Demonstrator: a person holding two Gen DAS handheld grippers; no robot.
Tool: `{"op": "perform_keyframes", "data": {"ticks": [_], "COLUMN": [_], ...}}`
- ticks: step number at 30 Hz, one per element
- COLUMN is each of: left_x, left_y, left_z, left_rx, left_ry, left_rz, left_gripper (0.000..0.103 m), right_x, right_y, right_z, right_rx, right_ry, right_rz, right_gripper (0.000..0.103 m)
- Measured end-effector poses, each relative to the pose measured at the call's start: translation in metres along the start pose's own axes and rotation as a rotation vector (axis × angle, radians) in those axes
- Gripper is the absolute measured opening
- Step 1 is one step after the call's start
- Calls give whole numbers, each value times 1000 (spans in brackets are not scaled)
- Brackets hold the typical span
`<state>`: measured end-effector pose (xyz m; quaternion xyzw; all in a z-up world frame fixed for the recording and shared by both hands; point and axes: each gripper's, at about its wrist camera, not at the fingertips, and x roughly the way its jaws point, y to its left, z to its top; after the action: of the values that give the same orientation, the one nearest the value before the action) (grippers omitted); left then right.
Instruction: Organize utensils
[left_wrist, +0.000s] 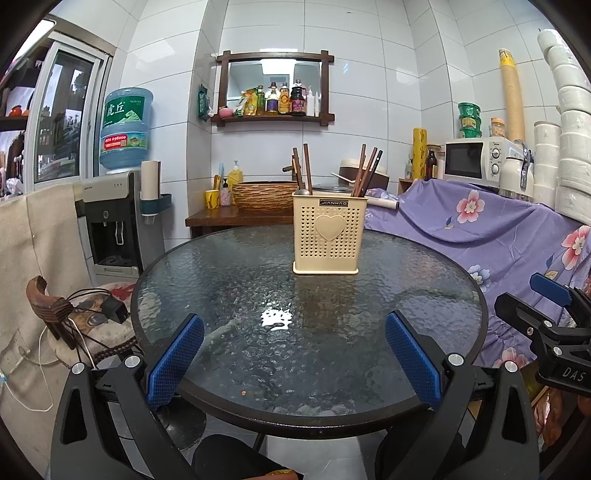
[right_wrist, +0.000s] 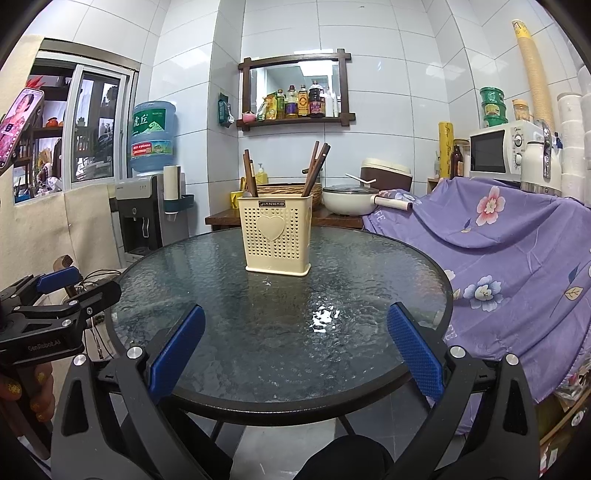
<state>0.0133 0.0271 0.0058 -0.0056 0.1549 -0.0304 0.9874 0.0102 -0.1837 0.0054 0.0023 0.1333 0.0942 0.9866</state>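
Your left gripper (left_wrist: 293, 354) stands with its blue pads wide apart and nothing between them, held low over the near edge of the round glass table (left_wrist: 221, 266). Your right gripper (right_wrist: 295, 350) is spread just as wide and equally empty, at the same near edge; each one shows at the side of the other's view.

Ahead of both, toward the far side of the tabletop, the cream utensil holder (left_wrist: 330, 236) stands upright, its heart-embossed face turned to you. The plate on its rim reads "JIANHAO". Dark brown chopsticks (left_wrist: 365, 171) rise from it with their long axes near vertical: the right bunch fans up and to the right, the left pair (left_wrist: 301, 168) stands almost straight. A metal utensil tip shows just above the rim at the left, too small to identify.

Behind, the water jug (left_wrist: 125, 127) carries the characters "虎丘". Your left gripper's body reads "GenRobot.AI" in the right wrist view.
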Motion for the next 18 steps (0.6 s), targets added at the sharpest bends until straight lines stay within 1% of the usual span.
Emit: {"op": "perform_keyframes", "data": {"ticks": [18], "left_x": [0], "left_y": [-1], "left_z": [-2], "left_rx": [15], "left_ry": [2], "left_rz": [-5], "left_gripper": [96], "right_x": [0], "right_y": [-1], "right_z": [1], "right_rx": [1], "right_ry": [6], "right_rz": [3], "right_gripper": [97]}}
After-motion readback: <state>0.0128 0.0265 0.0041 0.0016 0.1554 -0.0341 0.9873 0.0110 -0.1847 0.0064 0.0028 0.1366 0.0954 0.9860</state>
